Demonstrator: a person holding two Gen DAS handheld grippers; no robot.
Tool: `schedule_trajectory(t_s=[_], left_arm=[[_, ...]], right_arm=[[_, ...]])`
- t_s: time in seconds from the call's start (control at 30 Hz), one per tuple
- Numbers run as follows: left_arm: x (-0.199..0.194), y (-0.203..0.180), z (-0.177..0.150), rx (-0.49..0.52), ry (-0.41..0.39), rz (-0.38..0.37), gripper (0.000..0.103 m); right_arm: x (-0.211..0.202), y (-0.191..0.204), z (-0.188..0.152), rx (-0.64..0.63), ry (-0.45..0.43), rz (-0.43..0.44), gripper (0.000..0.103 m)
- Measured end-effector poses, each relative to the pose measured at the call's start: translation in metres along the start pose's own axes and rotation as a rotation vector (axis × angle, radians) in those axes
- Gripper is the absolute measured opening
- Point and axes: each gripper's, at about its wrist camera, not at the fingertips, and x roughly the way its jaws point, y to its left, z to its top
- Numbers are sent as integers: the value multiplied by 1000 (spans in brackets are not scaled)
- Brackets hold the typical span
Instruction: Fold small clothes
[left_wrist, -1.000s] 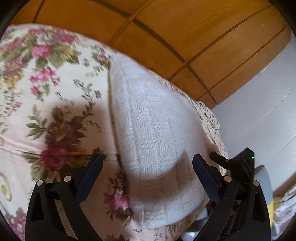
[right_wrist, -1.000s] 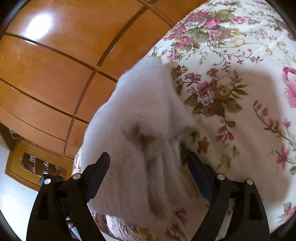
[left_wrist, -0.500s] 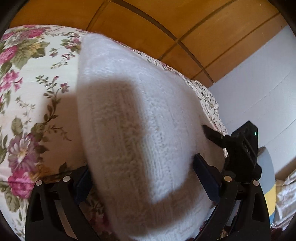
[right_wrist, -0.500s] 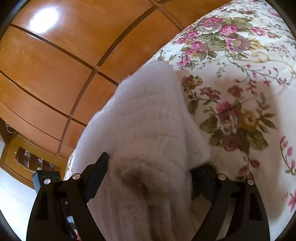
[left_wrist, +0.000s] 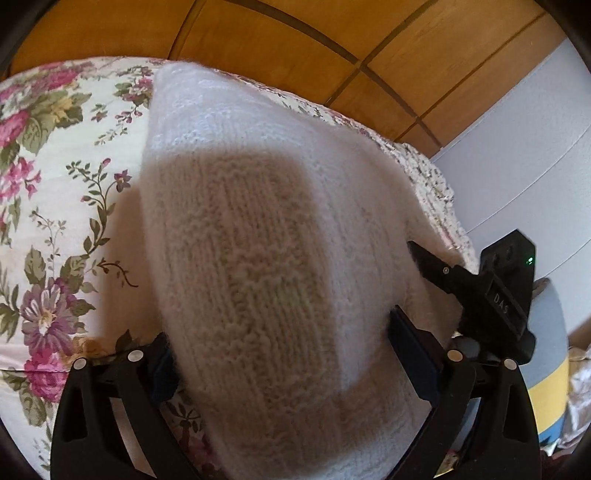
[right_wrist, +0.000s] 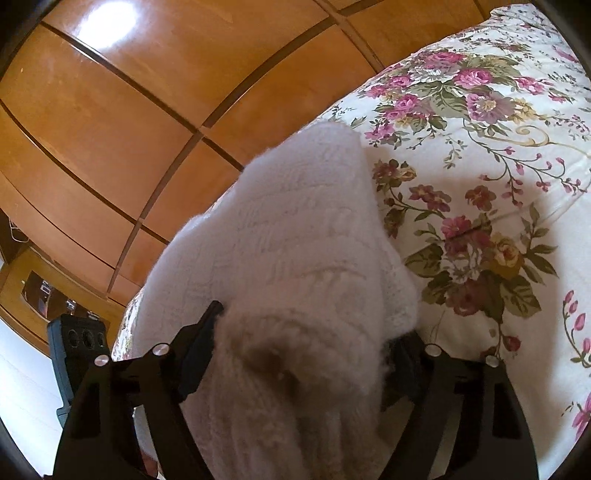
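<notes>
White knit garment on the floral bed

We see the fuzzy knit garment (left_wrist: 258, 258) lying on the bedspread (left_wrist: 55, 184), its near edge between the spread jaws of our left gripper (left_wrist: 280, 350) and right gripper (right_wrist: 306, 347).

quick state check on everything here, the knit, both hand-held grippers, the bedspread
white knit garment: bunched in a thick mound on the bed, near edge between the fingers of both tools
left hand-held gripper: open, fingers wide on either side of the knit
right hand-held gripper: open, fingers straddling a fold of knit
floral bedspread: spread flat under the garment
</notes>
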Motion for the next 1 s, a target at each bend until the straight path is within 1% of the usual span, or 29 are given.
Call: schedule_trajectory(t_s=[0.1,0.17,0.37,0.5,0.63,0.7,0.83,1.0], left_arm=[[0,-2,1,14,-4,27,90],[-2,-5,-1,26,-13,42,87],[-8,-9,-2,60,-41,68,75],[-16,-11,-5,84,-71,84,67],[-31,-12,-11,101,-118,93,59],[-39,-15,-14,124,-150,108,57],[-61,-20,-24,201,-228,164,56],[-84,-15,-25,254,-322,244,56]], right_arm=[[-2,1,-1,3,-1,-1,70],[-2,1,-2,9,-2,0,64],[-6,11,-6,2,-6,-7,52],[-10,29,-7,-69,-32,-52,48],[-18,48,-13,-133,-76,-73,46],[-22,59,-17,-166,-93,-76,46],[-22,80,-25,-228,-122,-70,46],[-6,109,-26,-286,-157,-36,45]])
